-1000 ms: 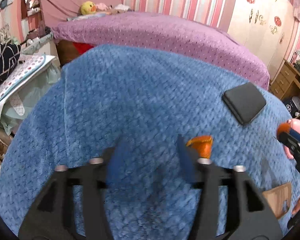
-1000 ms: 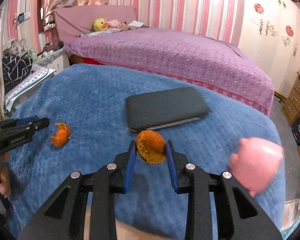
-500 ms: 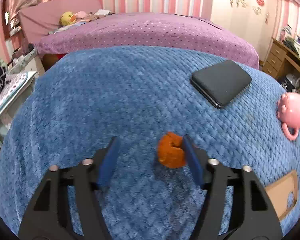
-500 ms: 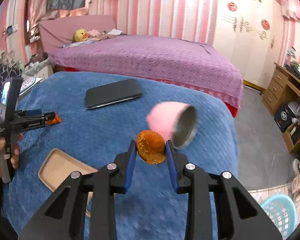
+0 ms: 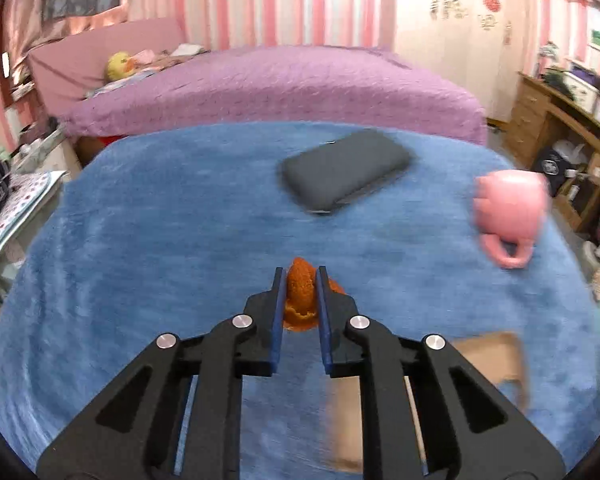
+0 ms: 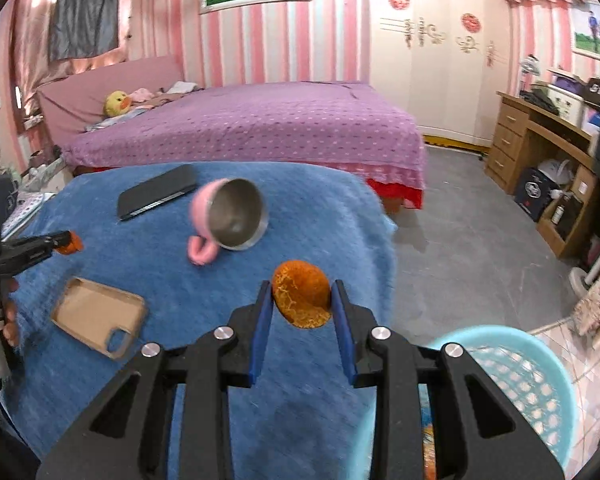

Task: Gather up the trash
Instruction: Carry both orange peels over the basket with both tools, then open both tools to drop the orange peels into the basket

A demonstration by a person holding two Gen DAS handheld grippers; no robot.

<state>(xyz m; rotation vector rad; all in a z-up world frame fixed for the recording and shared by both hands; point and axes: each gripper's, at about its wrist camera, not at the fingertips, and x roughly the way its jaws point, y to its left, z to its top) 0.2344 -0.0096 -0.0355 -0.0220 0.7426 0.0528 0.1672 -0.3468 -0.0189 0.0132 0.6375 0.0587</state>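
Observation:
My left gripper (image 5: 299,280) is shut on a piece of orange peel (image 5: 300,294), held just above the blue blanket (image 5: 160,240); it also shows at the left of the right wrist view (image 6: 66,241). My right gripper (image 6: 301,292) is shut on a larger piece of orange peel (image 6: 300,298) above the blanket's right edge. A light blue plastic basket (image 6: 512,368) stands on the floor at lower right, partly hidden behind the gripper, with something orange inside it (image 6: 429,456).
On the blanket lie a black phone (image 5: 346,172), a pink cup on its side (image 6: 228,220) and a tan phone case (image 6: 100,316). A purple bed (image 6: 252,128) is behind. A wooden desk (image 6: 540,148) stands at the right.
My left gripper closed on the small peel and lifted it. My right gripper swung right with its peel, from over the blanket towards the blue basket.

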